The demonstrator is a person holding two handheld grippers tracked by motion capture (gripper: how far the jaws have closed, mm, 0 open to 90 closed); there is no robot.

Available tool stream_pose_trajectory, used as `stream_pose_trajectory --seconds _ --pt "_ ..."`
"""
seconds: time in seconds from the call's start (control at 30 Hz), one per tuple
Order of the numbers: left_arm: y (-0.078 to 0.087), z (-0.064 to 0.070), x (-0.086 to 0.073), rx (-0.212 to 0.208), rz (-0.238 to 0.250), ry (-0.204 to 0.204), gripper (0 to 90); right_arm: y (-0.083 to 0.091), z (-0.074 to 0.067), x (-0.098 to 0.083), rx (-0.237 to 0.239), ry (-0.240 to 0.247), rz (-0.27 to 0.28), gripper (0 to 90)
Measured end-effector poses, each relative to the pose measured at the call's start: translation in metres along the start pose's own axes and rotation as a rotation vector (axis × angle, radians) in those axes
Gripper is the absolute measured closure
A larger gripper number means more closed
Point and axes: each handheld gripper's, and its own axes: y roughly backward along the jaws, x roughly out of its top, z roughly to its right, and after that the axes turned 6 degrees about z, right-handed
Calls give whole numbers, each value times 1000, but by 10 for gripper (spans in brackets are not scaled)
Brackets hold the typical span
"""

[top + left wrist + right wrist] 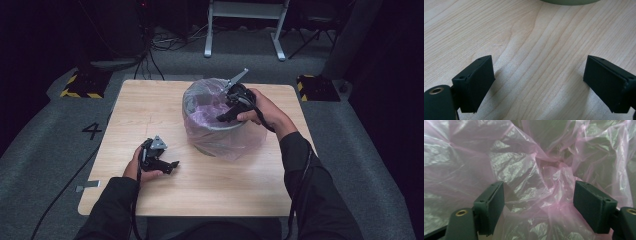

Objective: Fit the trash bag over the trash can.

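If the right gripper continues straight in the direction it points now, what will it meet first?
Most likely the crumpled pink plastic bag lining the bin. The right gripper points into it with open jaws, and the film lies directly ahead, though its exact depth is unclear.

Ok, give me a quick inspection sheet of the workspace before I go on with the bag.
Surface: light wooden table, bare around the bin.
Job's things: round grey bin lined with a thin pink plastic bag, its film crumpled inside.
Clutter: nothing seen.
Grippers: left tool open, low over the table; right tool open inside the bin mouth, bag film between its jaws.
Cables: one trails from each tool.
Surroundings: grey floor, hazard-striped blocks, white frame legs.
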Motion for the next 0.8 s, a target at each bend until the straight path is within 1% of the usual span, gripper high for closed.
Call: stream_pose_trajectory --seconds 0.1,0.2,0.37,0.43,0.53,0.63,0.8 --pt "0 0 0 0 0 0 97 0 -1 1 -4 5 -10 252" --pt "0 0 0 0 0 0 97 0 -1 1 -6 4 -7 252" --pt "0 0 0 0 0 1 97 1 -1 -1 -16 0 16 250" --pt "0 0 0 0 0 1 97 2 -1 -1 -22 -13 26 250" --pt "0 0 0 0 0 1 97 3 -2 -2 -32 -7 56 248" --pt "0 0 0 0 0 1 97 4 -3 -4 -39 -10 65 248" --pt "0 0 0 0 0 1 97 10 -4 -5 -66 -19 127 247"
